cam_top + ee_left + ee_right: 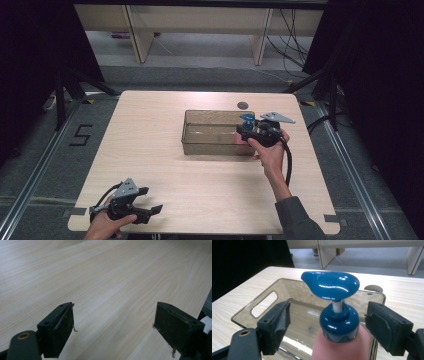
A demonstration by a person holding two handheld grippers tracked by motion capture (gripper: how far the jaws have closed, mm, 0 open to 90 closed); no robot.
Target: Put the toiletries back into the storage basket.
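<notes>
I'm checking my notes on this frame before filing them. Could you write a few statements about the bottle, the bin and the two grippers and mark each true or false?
1. The pump bottle has a blue pump head. True.
2. The right gripper is clamped on the bottle. False: its jaws stand apart from it on both sides.
3. The left gripper holds a cloth. False: nothing is between its open jaws.
4. The clear bin sits on the table. True.

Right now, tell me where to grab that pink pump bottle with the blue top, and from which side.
Grip the pink pump bottle on its body, just under the blue collar, coming level from the near side, where the right gripper already straddles it with jaws open. The bottle looks upright in the clear bin, its body offers broad sides, and the pump head overhangs and would likely slip.
</notes>
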